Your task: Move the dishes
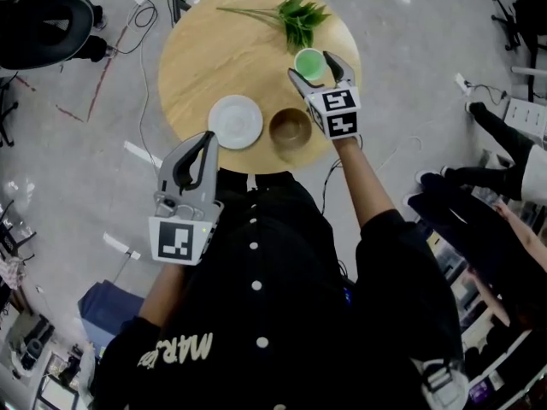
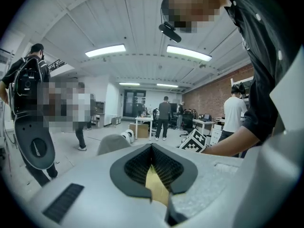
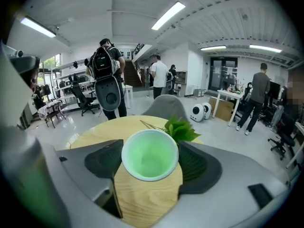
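A round wooden table [image 1: 222, 58] carries a white plate [image 1: 236, 121], a brown bowl [image 1: 291, 129] and a green cup [image 1: 309, 62]. My right gripper [image 1: 310, 65] reaches over the table's right side, and its jaws press the cup on both sides. In the right gripper view the green cup [image 3: 150, 155] fills the gap between the dark pads [image 3: 107, 159], with the table [image 3: 147, 198] below. My left gripper [image 1: 208, 137] hovers at the table's near edge, just short of the plate, jaws together and empty. In its own view the left gripper [image 2: 152, 148] points up into the room.
A leafy green sprig [image 1: 295, 15] lies at the table's far side, right behind the cup, and the same sprig [image 3: 180, 129] shows behind the rim. A black office chair [image 1: 43, 20] stands far left. Another person's legs [image 1: 513, 178] are at the right. People stand around the room.
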### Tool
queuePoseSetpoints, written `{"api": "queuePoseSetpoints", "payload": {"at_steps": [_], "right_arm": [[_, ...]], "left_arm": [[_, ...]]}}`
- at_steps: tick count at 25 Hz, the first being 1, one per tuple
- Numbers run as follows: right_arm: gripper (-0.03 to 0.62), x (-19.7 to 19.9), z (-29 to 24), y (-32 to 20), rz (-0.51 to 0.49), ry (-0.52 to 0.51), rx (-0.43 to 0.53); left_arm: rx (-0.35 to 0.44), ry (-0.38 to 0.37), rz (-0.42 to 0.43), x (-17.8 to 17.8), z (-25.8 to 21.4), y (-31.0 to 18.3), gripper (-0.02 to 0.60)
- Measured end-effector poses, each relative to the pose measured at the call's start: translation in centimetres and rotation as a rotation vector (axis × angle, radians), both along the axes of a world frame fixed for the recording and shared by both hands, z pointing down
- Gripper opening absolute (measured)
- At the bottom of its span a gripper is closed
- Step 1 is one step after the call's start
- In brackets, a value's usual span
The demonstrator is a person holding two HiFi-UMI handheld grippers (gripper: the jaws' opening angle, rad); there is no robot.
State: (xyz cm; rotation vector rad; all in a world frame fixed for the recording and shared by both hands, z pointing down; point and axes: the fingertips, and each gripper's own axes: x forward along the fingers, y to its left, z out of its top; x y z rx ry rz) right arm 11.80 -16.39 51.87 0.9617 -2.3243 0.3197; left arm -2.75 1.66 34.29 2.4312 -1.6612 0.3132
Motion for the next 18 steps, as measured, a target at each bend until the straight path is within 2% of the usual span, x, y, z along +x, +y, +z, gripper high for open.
{"api": "queuePoseSetpoints", "payload": {"at_steps": [7,18], "right_arm": [[0.367,-7.5,-1.0,2.7,-0.111,-0.047,-0.021],[0.368,-17.0,-0.6,6.5,-0.269,-0.056,-0.055]], "left_arm": [[0.008,-0.001,-0.034,-2.2,0.0,1.0,0.003],[0.006,-0.001,-0.116,-6.1,0.3,3.0,0.003]]}}
